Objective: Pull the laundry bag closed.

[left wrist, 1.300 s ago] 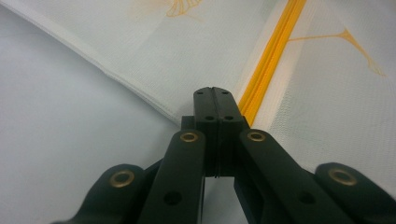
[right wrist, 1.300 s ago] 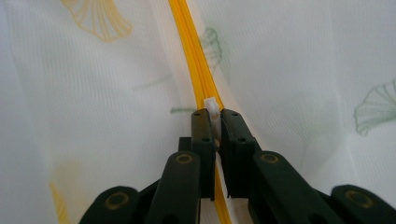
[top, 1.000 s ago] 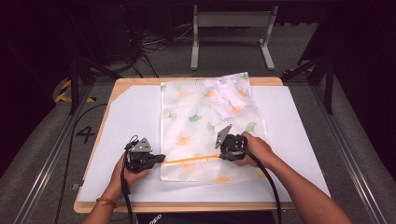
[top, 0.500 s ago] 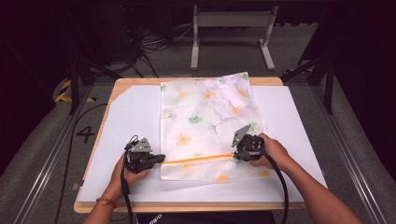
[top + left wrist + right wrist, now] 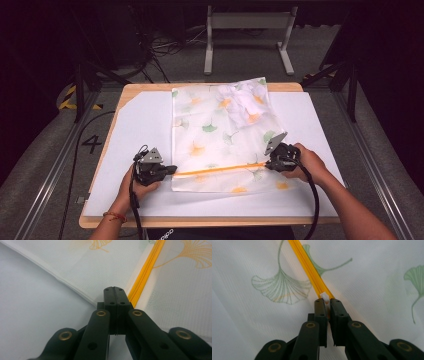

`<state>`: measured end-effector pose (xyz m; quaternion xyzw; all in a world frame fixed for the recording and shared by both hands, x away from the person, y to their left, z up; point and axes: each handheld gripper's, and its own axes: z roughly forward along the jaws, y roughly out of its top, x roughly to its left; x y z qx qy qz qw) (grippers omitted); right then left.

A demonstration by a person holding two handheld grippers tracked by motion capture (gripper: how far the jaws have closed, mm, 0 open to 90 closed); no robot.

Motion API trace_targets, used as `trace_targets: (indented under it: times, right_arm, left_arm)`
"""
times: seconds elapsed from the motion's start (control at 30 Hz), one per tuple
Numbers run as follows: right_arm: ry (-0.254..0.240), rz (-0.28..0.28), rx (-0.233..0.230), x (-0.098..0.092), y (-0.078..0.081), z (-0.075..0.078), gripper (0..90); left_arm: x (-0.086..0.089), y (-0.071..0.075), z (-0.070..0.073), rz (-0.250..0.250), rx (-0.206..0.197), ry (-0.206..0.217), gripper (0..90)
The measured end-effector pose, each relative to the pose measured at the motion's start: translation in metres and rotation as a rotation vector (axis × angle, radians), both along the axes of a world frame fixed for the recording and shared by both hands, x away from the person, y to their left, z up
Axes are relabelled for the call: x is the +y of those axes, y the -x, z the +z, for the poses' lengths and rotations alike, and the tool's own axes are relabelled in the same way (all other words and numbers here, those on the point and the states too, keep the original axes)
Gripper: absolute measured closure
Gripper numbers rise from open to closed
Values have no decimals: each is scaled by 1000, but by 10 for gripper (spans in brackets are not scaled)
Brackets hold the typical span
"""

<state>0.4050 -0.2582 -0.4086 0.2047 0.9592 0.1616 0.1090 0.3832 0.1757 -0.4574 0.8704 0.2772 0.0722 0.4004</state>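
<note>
White mesh printed with green and orange leaves makes up the laundry bag (image 5: 225, 140) that lies flat on the white sheet (image 5: 135, 130) covering the wooden counter (image 5: 210, 87), roughly in the middle and reaching from the far edge down toward the person. An orange zipper (image 5: 220, 170) runs across the near part of the bag, from its left edge to a point close to its right edge. The left hand-held gripper (image 5: 170, 170) sits at the bag's near left edge, at the left end of the zipper; in the left gripper view its jaws are pressed together, with the bag's hem and the end of the orange zipper (image 5: 146, 275) just past the tips, though whether cloth is pinched between them cannot be told. The right hand-held gripper (image 5: 267, 164) is at the right end of the orange line, near the bag's right edge, well apart from the left one. In the right gripper view its jaws are clenched on the small white zipper pull (image 5: 325, 297), which pokes out between the tips where the orange zipper (image 5: 307, 263) meets them. Some crumpled white cloth (image 5: 245, 102) shows through the mesh in the far right part of the bag. Both of the person's forearms come in from the near edge of the counter.
</note>
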Motion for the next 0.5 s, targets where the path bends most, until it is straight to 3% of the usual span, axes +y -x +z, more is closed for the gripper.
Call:
trace_targets:
  times: [0.5]
  right_arm:
    - [-19,-73,-15,-34,4,1,844]
  left_arm:
    - [0,0,0,-5,0,-1,900]
